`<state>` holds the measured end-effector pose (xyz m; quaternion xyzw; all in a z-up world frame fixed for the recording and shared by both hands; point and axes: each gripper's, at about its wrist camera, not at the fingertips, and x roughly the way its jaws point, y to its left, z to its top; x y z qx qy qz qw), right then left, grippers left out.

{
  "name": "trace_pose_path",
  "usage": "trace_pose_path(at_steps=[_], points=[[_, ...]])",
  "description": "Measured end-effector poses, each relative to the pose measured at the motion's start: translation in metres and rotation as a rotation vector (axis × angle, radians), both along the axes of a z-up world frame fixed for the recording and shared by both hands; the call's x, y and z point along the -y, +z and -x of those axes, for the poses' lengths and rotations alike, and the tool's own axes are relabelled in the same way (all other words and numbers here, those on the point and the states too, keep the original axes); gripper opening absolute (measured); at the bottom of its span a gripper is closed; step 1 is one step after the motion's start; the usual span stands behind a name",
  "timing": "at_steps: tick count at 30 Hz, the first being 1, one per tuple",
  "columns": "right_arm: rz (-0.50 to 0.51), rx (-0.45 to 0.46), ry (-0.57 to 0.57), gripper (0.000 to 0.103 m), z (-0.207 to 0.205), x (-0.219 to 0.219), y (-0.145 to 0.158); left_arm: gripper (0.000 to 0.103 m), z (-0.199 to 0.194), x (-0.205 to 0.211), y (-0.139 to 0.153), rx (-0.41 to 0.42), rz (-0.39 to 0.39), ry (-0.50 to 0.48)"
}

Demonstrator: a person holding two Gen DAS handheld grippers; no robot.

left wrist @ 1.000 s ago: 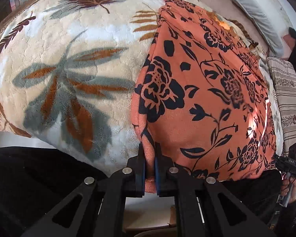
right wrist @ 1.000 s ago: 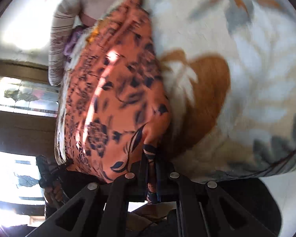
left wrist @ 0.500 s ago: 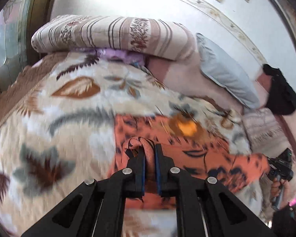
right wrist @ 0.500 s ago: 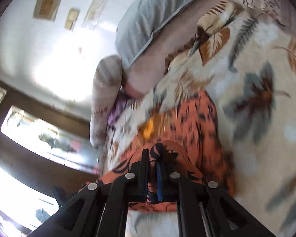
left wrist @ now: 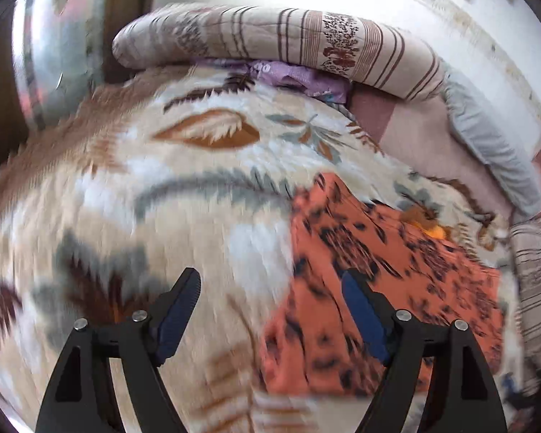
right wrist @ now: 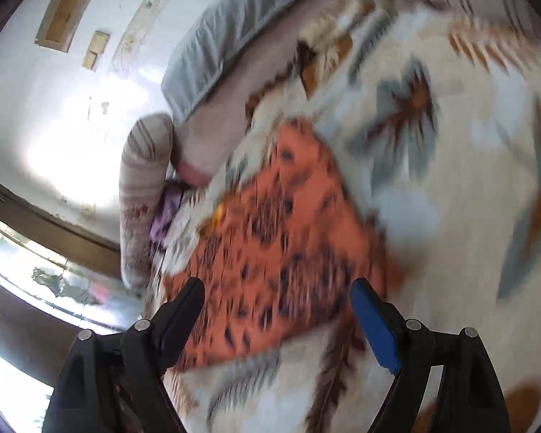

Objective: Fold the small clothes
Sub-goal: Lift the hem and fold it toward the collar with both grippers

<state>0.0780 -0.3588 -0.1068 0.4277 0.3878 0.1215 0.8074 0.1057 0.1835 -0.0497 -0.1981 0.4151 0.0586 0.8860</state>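
Observation:
An orange cloth with a dark floral print (left wrist: 360, 274) lies folded on a cream leaf-patterned blanket (left wrist: 144, 187). My left gripper (left wrist: 270, 288) is open and empty, just above the blanket at the cloth's left edge; its right finger overlaps the cloth in the view. In the right wrist view the same cloth (right wrist: 288, 238) lies ahead and my right gripper (right wrist: 276, 297) is open and empty above its near edge. Both views are blurred by motion.
A striped bolster (left wrist: 288, 43) lies at the bed's far edge over a purple cloth (left wrist: 299, 75). A grey pillow (left wrist: 494, 148) leans by the white wall. A second striped cushion (left wrist: 537, 281) is at the right. A window (right wrist: 54, 270) is at the left.
Both grippers held corners of the orange cloth, carried them forward over it, then opened and let go. The cloth now lies folded on the blanket.

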Motion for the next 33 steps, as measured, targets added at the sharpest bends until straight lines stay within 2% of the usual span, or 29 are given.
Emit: trace_pose_path(at_steps=[2,5,7,10,11,12,13,14,16,19,21,23,25,27,28,29,30,31,33], points=[[-0.061,-0.065,-0.006,0.085,0.009,-0.011,-0.022,0.083,0.021,0.011,-0.017,-0.020,0.088,-0.011],[-0.148,-0.108,-0.067,0.085,-0.007,-0.021,-0.046,0.083,0.018,0.031,-0.048,-0.093,0.140,0.011],[-0.128,-0.092,-0.128,0.085,-0.022,-0.021,-0.045,0.083,0.007,0.043,-0.064,-0.128,0.133,0.030],[-0.131,-0.152,-0.230,0.084,-0.046,-0.019,-0.049,0.084,-0.012,0.055,-0.066,-0.120,0.043,0.064],[-0.132,-0.156,-0.254,0.074,-0.050,-0.019,-0.049,0.063,-0.017,0.055,-0.067,-0.130,0.037,0.071],[-0.128,-0.165,-0.258,0.059,-0.057,-0.019,-0.050,0.023,-0.024,0.052,-0.067,-0.139,0.047,0.071],[-0.126,-0.185,-0.231,0.016,-0.066,-0.021,-0.054,0.020,-0.032,0.050,-0.066,-0.159,0.097,0.040],[-0.124,-0.205,-0.228,0.016,-0.070,-0.021,-0.058,0.019,-0.035,0.048,-0.061,-0.168,0.099,0.046],[-0.113,-0.191,-0.214,0.015,-0.072,-0.019,-0.049,0.018,-0.033,0.050,-0.035,-0.111,0.073,0.017],[-0.066,-0.070,-0.156,0.014,-0.056,-0.023,0.004,0.018,-0.007,0.052,0.012,-0.005,0.068,-0.019],[-0.038,-0.019,-0.122,0.013,-0.042,-0.025,0.032,0.018,0.019,0.050,0.036,0.040,0.070,-0.026],[-0.027,0.012,-0.094,0.013,-0.018,-0.023,0.051,0.018,0.058,0.045,0.047,0.055,0.081,-0.035],[-0.024,-0.004,-0.071,0.014,0.014,-0.021,0.047,0.020,0.088,0.042,0.036,0.027,0.086,-0.030],[0.037,-0.056,-0.042,0.025,0.045,-0.022,0.026,0.034,0.116,0.040,0.002,-0.041,0.041,-0.010],[0.075,-0.101,-0.018,0.034,0.056,-0.023,0.006,0.040,0.125,0.040,-0.021,-0.107,0.011,0.008],[0.117,-0.184,0.004,0.066,0.067,-0.021,-0.022,0.043,0.129,0.035,-0.049,-0.202,-0.006,0.019],[0.110,-0.234,0.007,0.064,0.075,-0.014,-0.043,0.046,0.134,0.026,-0.066,-0.233,0.022,0.018],[0.052,-0.156,-0.010,0.064,0.088,-0.004,-0.047,0.046,0.141,0.021,-0.061,-0.172,0.042,0.013],[0.089,-0.176,-0.043,0.066,0.102,0.013,-0.036,0.050,0.141,0.017,-0.044,-0.188,0.007,0.003]])
